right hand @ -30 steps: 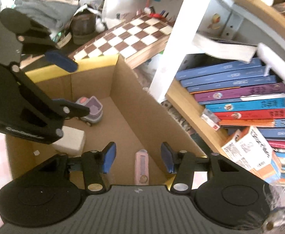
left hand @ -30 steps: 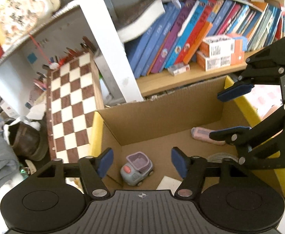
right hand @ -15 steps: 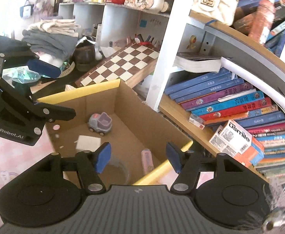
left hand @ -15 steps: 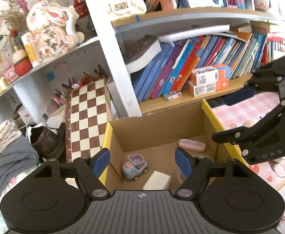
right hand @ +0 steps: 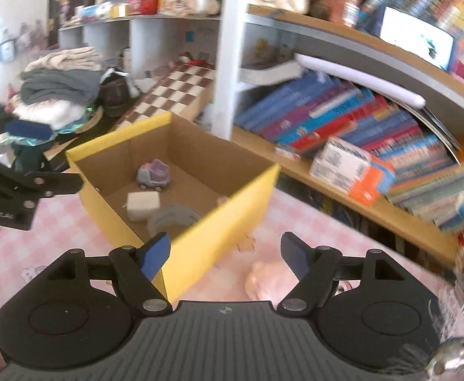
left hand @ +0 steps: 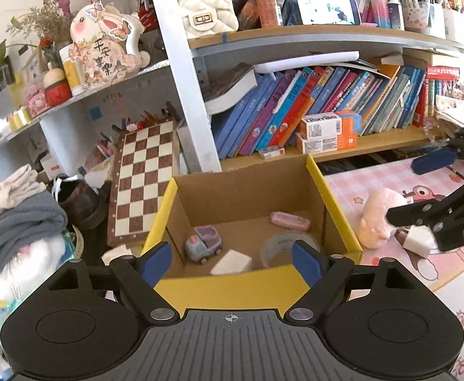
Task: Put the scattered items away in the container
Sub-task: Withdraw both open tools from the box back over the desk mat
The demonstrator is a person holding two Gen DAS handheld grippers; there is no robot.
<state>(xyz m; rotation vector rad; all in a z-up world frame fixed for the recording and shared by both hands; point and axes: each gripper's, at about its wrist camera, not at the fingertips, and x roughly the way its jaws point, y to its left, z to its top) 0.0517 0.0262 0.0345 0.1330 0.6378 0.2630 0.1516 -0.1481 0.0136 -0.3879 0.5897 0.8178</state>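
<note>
A yellow-rimmed cardboard box stands on the pink checked cloth. Inside lie a grey-purple toy car, a white block, a clear tape roll and a pink flat item. A pink plush toy rests on the cloth just outside the box's right wall. My left gripper hangs open in front of the box's near wall. My right gripper is open above the cloth between box and plush.
A bookshelf with leaning books and a white-orange carton runs behind the box. A chessboard leans at the left by folded towels. A white upright post stands behind the box.
Both grippers have pulled up and back out of the box, staying open. The white block and tape roll now lie in view on the box floor; the pink plush has come into sight.
</note>
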